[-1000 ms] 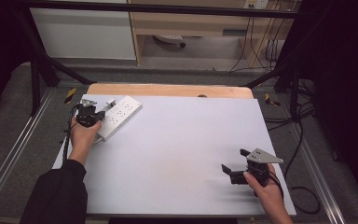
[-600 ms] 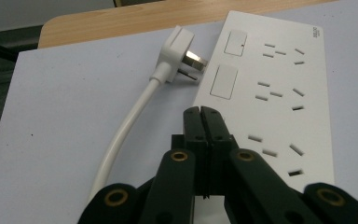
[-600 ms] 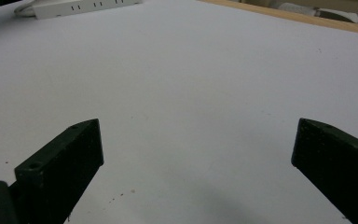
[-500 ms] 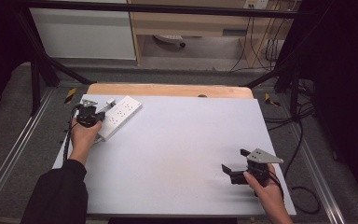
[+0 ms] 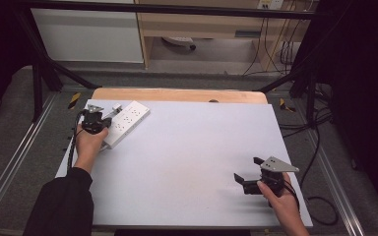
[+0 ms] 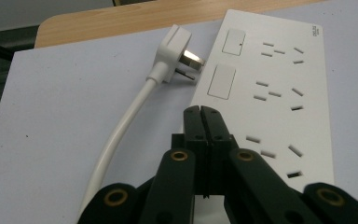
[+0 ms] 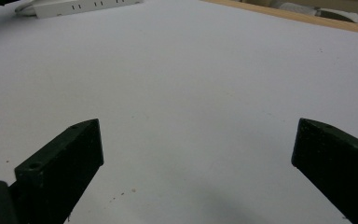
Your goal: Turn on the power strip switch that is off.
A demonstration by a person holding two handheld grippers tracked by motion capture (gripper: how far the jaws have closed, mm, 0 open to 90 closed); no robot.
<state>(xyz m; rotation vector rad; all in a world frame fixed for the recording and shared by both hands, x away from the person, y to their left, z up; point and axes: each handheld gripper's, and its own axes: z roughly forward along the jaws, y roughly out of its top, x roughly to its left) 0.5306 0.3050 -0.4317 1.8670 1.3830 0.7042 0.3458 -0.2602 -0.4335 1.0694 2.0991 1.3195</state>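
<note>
Near the front right corner of the tabletop (image 5: 187,162), the right gripper (image 5: 248,178) hovers low with its jaws spread wide, nothing between them. Toward the far left corner, the left gripper (image 6: 200,116) has its jaws pressed together, empty, over the white power strip (image 6: 270,93). Its plug (image 6: 175,53) lies just beside the strip.
</note>
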